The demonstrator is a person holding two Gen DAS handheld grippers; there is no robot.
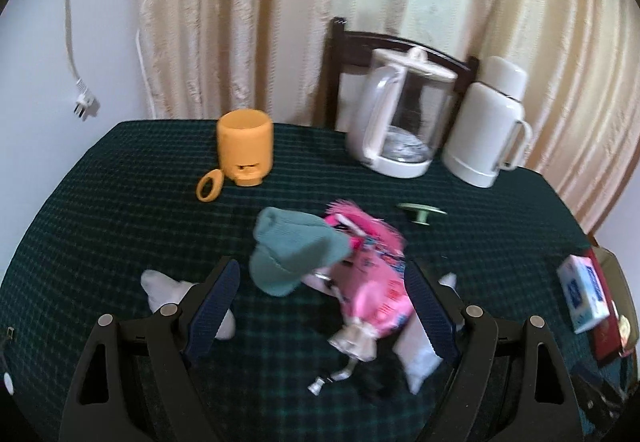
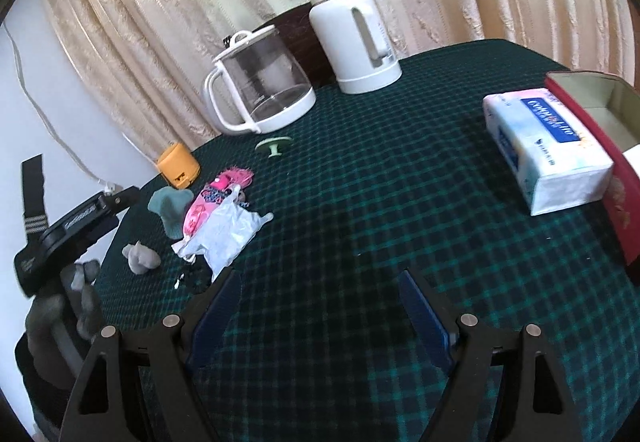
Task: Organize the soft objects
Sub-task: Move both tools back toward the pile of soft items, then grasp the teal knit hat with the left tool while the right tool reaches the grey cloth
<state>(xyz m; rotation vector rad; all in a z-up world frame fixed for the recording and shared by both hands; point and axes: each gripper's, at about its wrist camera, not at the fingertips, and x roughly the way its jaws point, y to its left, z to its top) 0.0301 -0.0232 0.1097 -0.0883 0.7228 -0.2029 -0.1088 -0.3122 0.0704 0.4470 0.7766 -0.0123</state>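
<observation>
A teal knitted sock lies on a pink printed bag, with a white plastic bag at its right and a pale grey soft piece at its left. My left gripper is open and empty, hovering just above this pile, jaws either side of it. In the right wrist view the same pile shows at the left: the sock, pink bag, white bag and grey piece. My right gripper is open and empty over bare cloth.
The table has a dark green checked cloth. On it stand an orange cup, a glass kettle, a white thermos, a green lid, a tissue pack and an open red box. Curtains hang behind.
</observation>
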